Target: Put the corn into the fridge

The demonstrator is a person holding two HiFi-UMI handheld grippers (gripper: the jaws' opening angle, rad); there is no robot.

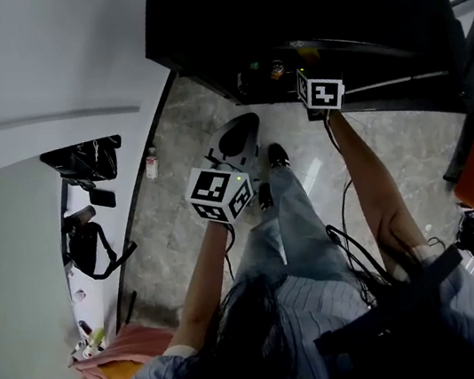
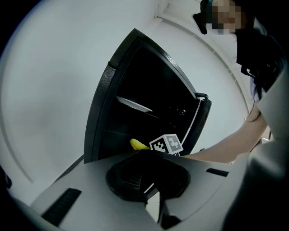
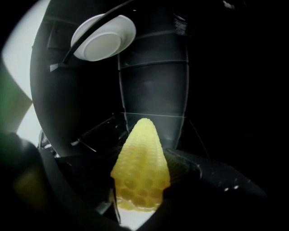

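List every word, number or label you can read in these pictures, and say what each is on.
No text can be read.
Left gripper's marker cube and right gripper's marker cube: black-and-white square patterns only, no letters or numbers.
Small bottle: label too small to read.

There is one corn point(image 3: 141, 158), one fridge point(image 1: 296, 3), one white bowl point(image 3: 106, 39), two shoes point(image 1: 277, 156) point(image 1: 265, 195), and two claws: left claw point(image 2: 151, 189), right claw point(image 3: 141, 196).
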